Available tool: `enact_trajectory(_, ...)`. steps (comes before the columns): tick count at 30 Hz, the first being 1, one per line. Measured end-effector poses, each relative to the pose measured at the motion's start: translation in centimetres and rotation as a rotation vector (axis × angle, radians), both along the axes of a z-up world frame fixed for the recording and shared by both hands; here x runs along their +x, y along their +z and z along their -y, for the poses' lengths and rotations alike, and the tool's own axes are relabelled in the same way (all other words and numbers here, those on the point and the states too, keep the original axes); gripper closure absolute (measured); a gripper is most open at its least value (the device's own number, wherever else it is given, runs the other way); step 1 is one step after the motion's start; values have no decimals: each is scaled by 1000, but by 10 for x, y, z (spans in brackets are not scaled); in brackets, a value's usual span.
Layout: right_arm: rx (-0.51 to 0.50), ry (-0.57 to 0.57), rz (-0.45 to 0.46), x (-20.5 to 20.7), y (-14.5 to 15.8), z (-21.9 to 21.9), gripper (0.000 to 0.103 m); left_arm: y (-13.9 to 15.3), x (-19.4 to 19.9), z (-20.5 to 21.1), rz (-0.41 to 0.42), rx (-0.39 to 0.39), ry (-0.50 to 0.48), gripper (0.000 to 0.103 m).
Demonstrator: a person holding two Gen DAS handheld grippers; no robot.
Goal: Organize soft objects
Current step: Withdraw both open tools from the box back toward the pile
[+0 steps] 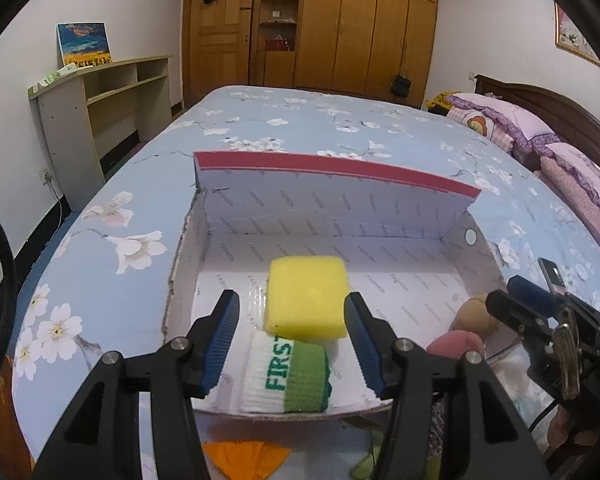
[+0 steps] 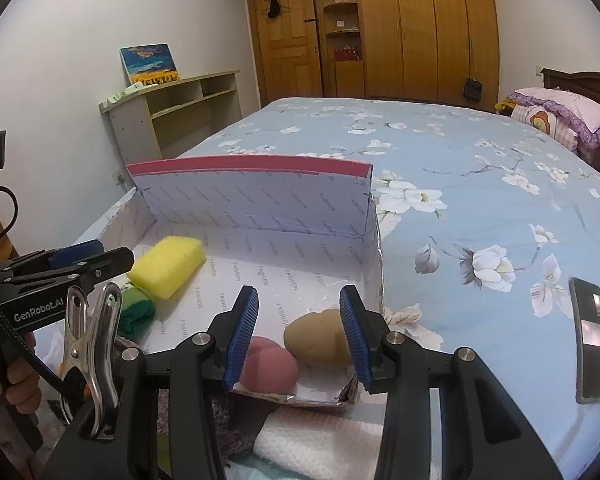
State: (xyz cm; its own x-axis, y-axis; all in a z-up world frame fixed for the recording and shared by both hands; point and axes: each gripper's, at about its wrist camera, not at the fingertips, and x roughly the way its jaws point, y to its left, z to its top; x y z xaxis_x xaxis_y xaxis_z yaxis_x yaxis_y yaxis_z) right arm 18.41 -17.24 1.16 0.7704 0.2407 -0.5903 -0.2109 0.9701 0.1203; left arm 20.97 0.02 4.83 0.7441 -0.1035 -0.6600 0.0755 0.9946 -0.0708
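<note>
From the left wrist view, my left gripper (image 1: 290,346) hangs open and empty over the cardboard box (image 1: 332,196). A yellow sponge (image 1: 306,298) lies at twelve o'clock, a rolled sock (image 1: 286,376) at six. Both look light and squashy; I'd pinch across their short sides.

From the right wrist view, my right gripper (image 2: 300,338), also open, frames a pink puff (image 2: 268,366) and a tan puff (image 2: 318,338), barely visible from the left. A phone (image 2: 590,336) lies at three o'clock.

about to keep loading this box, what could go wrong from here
1. The box has a torn near corner; pushing there may tear it further.
2. The phone lies right of the box, where the right hand-held gripper could knock it.
3. The rolled sock sits at the near edge and might tumble out.
</note>
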Motion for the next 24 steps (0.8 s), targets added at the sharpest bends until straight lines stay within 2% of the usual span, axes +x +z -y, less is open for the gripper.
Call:
enact_trajectory(9,14,21,25,-23,15,-4,59,14,-24,-7,10,-4,9,46)
enact_trajectory(13,15,26,29,-34,19,-8,59,18,-37,-13,3,-30,15,46)
enact_trajectory(24,45,40,7,-64,14,-14,59,20,-73,-28,-8,-59,39,46)
